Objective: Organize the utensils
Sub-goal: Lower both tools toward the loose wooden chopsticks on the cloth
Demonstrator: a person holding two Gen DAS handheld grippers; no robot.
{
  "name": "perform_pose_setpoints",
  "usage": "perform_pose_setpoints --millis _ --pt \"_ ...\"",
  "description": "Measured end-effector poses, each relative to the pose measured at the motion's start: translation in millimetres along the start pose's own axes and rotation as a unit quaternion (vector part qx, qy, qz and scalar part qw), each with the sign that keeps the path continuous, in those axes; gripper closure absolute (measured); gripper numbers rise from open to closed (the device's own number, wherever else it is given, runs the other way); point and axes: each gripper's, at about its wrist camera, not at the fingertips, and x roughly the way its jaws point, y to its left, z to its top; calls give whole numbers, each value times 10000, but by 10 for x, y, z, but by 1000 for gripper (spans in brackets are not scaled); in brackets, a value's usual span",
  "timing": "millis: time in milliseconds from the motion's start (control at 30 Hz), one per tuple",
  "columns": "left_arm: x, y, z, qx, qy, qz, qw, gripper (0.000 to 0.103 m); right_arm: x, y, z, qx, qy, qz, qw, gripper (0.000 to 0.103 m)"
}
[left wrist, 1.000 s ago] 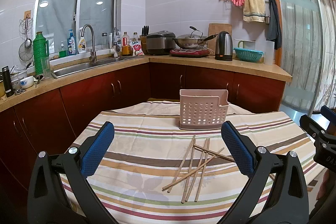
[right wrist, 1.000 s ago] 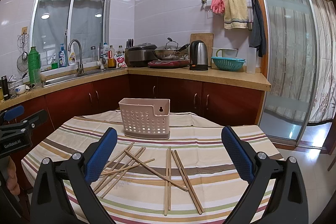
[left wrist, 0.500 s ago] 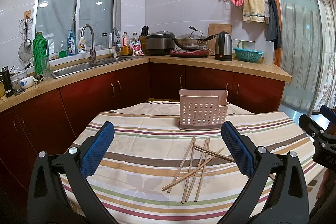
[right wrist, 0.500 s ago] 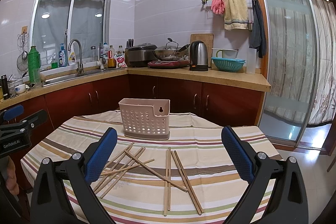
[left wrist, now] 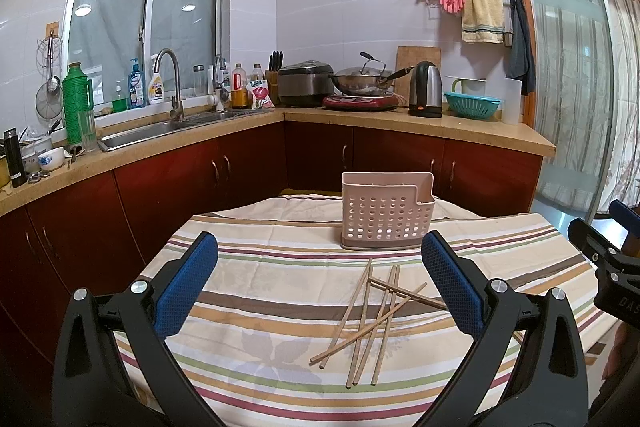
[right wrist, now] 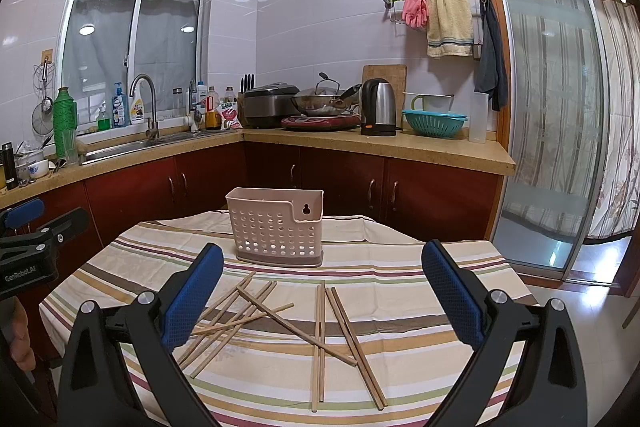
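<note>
In the left wrist view, the left gripper (left wrist: 320,277) is held wide open with nothing in it above the striped tablecloth (left wrist: 260,267), and a loose pile of wooden chopsticks (left wrist: 372,319) is seen lying crossed on the cloth just in front of the pink holder with holes (left wrist: 386,213). In the right wrist view, the right gripper (right wrist: 322,289) is also held wide open and empty, and the chopsticks (right wrist: 288,327) are spread flat between its blue fingers (right wrist: 192,303), near the pink holder (right wrist: 276,227).
</note>
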Motion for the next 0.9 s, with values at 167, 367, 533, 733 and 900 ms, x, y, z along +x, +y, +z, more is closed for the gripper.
perform_pose_setpoints --millis 167,367,533,733,900 --pt "9 -18 -8 33 -9 5 10000 4 -2 3 -5 1 -5 -2 10000 6" --pt "160 -64 -78 234 83 5 9997 4 76 -43 -43 37 120 26 9999 6" --pt "516 -42 -322 348 454 0 9984 4 342 -182 -196 160 451 151 9987 6" --pt "1003 -14 -765 690 1090 -98 9916 4 708 -250 -481 175 995 202 9947 6" --pt "1261 -26 -1052 959 1428 -151 9850 6 985 -295 -689 277 1414 274 9892 6"
